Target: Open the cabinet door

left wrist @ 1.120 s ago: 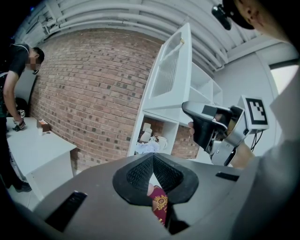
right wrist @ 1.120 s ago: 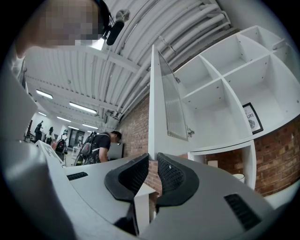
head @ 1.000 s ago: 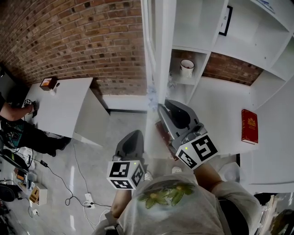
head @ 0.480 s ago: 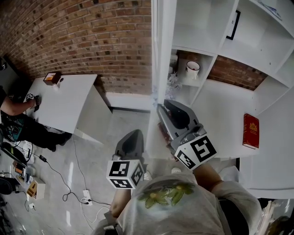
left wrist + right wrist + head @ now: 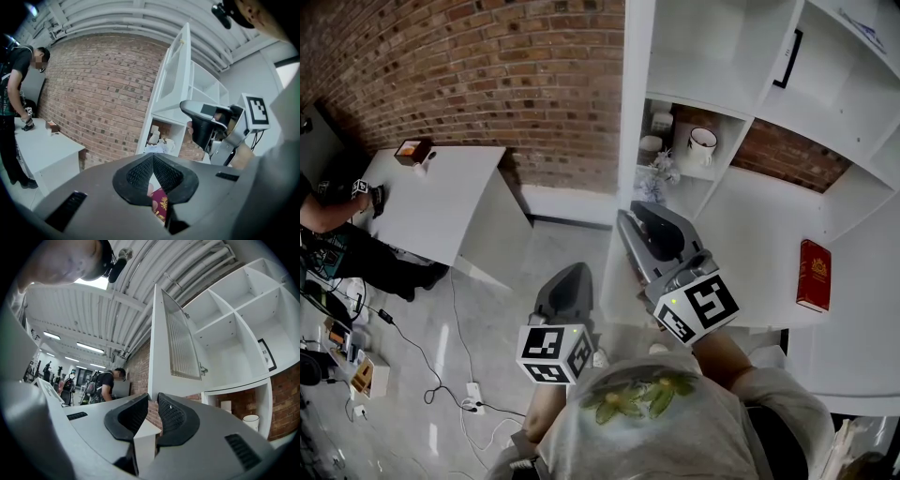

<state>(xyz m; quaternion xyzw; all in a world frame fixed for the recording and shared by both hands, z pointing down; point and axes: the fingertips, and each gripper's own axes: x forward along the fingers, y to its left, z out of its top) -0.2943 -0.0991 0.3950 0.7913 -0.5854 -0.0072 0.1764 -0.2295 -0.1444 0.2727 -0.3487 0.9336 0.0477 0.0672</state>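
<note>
Your right tool [image 5: 153, 399] is closed to a narrow gap on the lower corner of the cabinet door [image 5: 180, 343], which stands swung out from the white shelf unit [image 5: 741, 56], while your left tool [image 5: 153, 156], jaw tips touching, hangs apart from the door.

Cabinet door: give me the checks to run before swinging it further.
1. Right gripper clamped on the cabinet door edge: ok.
2. Left gripper shut, empty, apart from the door: ok.
3. Mug apart from the door: ok.
4. Person at the white table, away from the door: ok.
5. Hinge travel left: cannot tell.
</note>
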